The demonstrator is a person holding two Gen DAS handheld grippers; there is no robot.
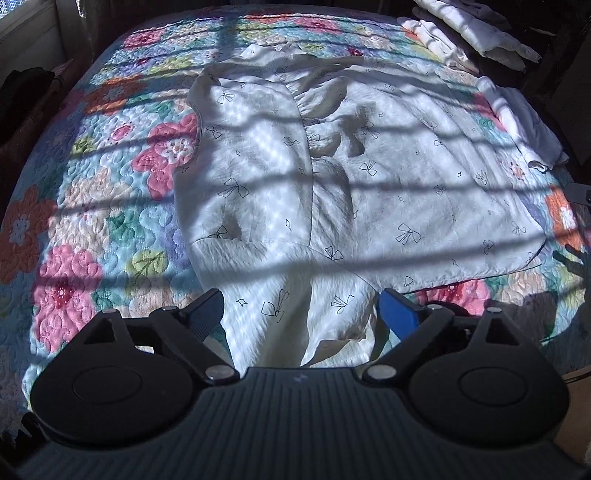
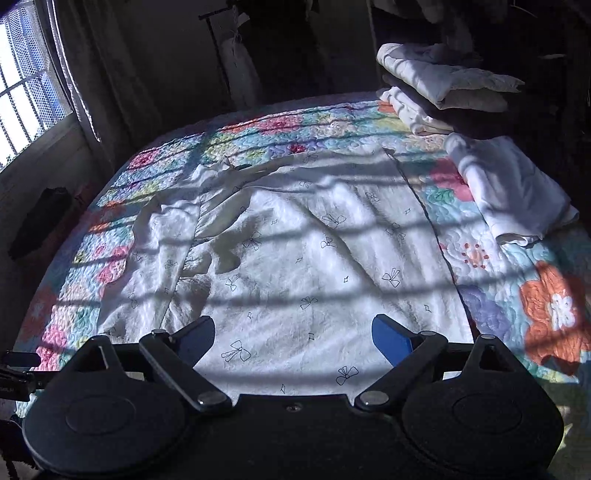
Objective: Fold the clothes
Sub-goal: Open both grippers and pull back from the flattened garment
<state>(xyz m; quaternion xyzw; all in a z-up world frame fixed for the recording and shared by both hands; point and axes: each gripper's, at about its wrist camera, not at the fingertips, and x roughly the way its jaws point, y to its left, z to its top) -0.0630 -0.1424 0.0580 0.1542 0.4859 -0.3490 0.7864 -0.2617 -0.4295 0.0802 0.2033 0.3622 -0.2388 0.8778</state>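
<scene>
A white garment with small black bow prints [image 1: 332, 177] lies spread flat on a floral quilt [image 1: 92, 184]; it also shows in the right wrist view [image 2: 303, 258]. Its sleeve [image 1: 306, 306] reaches toward me between the fingers of my left gripper [image 1: 301, 310], which is open, with the jaws wide apart on either side of the sleeve. My right gripper [image 2: 293, 332] is open and empty, just above the garment's near edge. Window-bar shadows cross the cloth.
Folded white clothes are stacked at the far right of the bed [image 1: 476, 33] [image 2: 443, 85], and another folded white piece [image 2: 513, 188] lies nearer on the right. A window [image 2: 26, 85] is at the left. The quilt [image 2: 517, 295] borders the garment on both sides.
</scene>
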